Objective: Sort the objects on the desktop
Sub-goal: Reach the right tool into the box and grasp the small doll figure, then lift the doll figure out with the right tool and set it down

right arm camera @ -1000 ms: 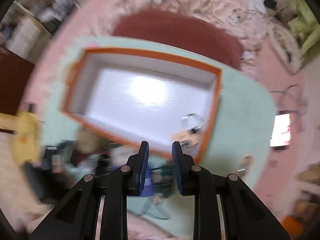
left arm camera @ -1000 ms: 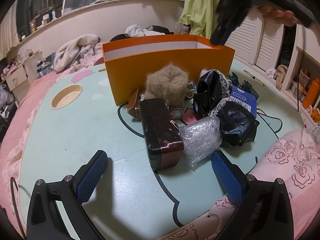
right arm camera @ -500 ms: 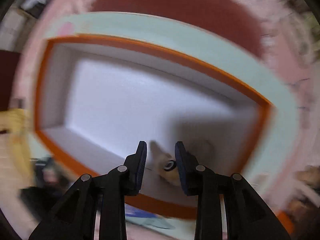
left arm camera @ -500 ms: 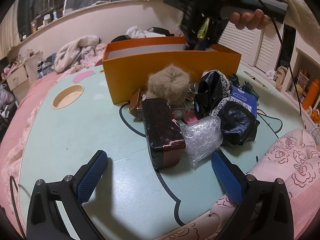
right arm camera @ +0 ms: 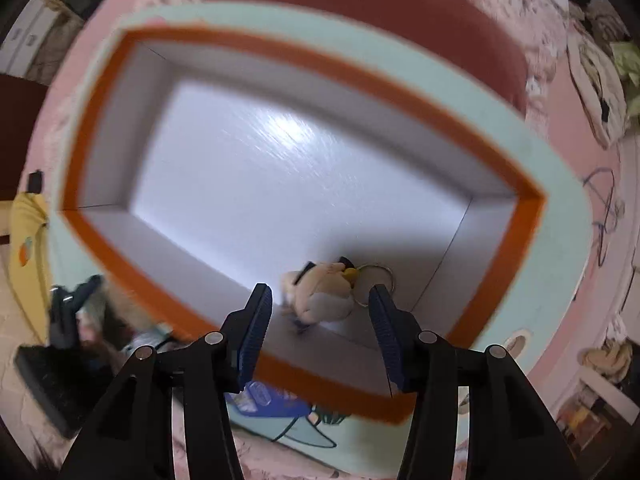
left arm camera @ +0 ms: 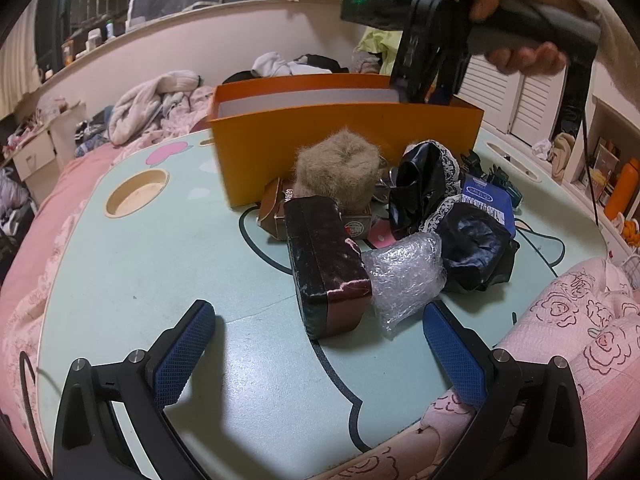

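An orange box (left arm camera: 344, 148) with a white inside (right arm camera: 280, 176) stands on the pale green table (left arm camera: 160, 264). A small plush keychain with a metal ring (right arm camera: 320, 292) lies on the box floor near its right corner. My right gripper (right arm camera: 320, 320) is open right above it, fingers down over the box rim; it also shows in the left wrist view (left arm camera: 424, 92). My left gripper (left arm camera: 316, 344) is open and empty, low over the table before a pile: a dark red case (left arm camera: 324, 260), bubble wrap (left arm camera: 404, 276), a furry ball (left arm camera: 336, 168), black bags (left arm camera: 476, 248).
A blue packet (left arm camera: 486, 200) and a small brown carton (left arm camera: 274, 212) lie in the pile. A round cup recess (left arm camera: 136, 196) sits in the table at the left. Pink bedding (left arm camera: 580, 320) surrounds the table, with clothes heaped behind.
My right gripper came down into the box, opened and let go of the plush keychain, which now lies on the box floor. My left gripper has not moved.
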`<state>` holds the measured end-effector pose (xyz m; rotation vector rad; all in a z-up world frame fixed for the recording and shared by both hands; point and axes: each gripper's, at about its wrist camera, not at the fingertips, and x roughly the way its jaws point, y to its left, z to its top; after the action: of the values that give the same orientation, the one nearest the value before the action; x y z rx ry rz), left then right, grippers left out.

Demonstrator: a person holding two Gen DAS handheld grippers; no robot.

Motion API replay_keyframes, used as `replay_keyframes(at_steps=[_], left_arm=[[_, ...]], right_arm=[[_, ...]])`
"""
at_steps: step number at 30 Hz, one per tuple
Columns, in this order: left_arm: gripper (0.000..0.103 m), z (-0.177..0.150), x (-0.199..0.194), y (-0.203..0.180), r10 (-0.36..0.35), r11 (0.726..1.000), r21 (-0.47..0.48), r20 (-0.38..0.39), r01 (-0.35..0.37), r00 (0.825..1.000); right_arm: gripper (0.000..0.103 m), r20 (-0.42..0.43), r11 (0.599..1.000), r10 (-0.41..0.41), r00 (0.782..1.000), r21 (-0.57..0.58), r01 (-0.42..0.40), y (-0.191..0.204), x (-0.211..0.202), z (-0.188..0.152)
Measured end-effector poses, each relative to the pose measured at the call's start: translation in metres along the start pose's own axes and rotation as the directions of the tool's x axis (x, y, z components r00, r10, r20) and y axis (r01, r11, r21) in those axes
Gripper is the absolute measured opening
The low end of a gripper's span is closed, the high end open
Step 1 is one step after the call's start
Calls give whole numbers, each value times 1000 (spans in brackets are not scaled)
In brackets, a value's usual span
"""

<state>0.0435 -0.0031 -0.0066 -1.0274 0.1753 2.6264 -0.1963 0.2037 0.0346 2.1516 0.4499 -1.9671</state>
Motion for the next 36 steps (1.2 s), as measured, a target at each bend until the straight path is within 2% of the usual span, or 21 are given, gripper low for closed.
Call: replay_keyframes(at_steps=[1,3,4,5,10,12,14,16,18,20,21,23,25,27,29,31,33,36], left_arm=[[103,-1,-1,1,0,1000,-1,-1,0,1000],[103,-1,0,2,-3,1000,-6,0,3,1000],[103,-1,0,1,-3,1000,-5,0,3,1000],[103,-1,1,1,-2,1000,-5,0,2,1000],[103,-1,0,1,-3,1000,-7,1,3,1000],[103,-1,1,1,-4,1000,-7,1,4,1000],[103,-1,0,1,-3,1000,-7,0,3,1000],[103,-1,1,1,-3,1000,-7,1,3,1000],[103,-1,1,1,-3,1000,-7,1,3,1000],[103,-1,1,1,-2,1000,-7,1,2,1000],[103,-1,1,1,-2,1000,-6,0,2,1000],[103,-2,1,0,-3,1000,-7,1,3,1000],[103,-2,1,0,-2,1000,-7,0,2,1000],[103,-2,1,0,-2,1000,-7,1,2,1000],[103,-2,1,0,-3,1000,-7,0,3,1000],[103,-2,1,0,-2,1000,-7,1,2,1000],[103,-1,2,0,-3,1000,-7,1,3,1000],[103,-2,1,0,-2,1000,-7,1,2,1000]], right_arm=[[51,-1,999,-43,999,-11,43,3,4,-1],[50,20,998,-50,999,-24,51,7,3,-3],[42,32,999,-42,999,-34,43,8,3,-4],[40,38,999,-32,999,-40,33,10,3,-6],[40,115,999,8,993,-43,-3,4,3,-13],[40,168,999,28,985,-47,-20,-2,0,-17],[40,249,997,73,966,-28,-68,-10,-11,-23],[40,340,992,123,932,-11,-127,-18,-29,-31],[40,454,979,186,872,-9,-204,-25,-55,-49],[40,534,966,236,812,-37,-256,-16,-78,-51],[40,582,960,257,772,-59,-275,-15,-89,-67],[40,614,936,331,716,-115,-334,-6,-100,-87],[40,616,910,393,683,-155,-384,7,-97,-104],[40,602,899,419,680,-168,-405,18,-84,-123],[40,579,897,422,698,-157,-412,18,-58,-130],[40,576,904,403,711,-128,-408,13,-38,-134],[40,599,912,367,711,-82,-402,8,-24,-139],[40,652,959,245,718,-55,-278,16,-21,-144]])
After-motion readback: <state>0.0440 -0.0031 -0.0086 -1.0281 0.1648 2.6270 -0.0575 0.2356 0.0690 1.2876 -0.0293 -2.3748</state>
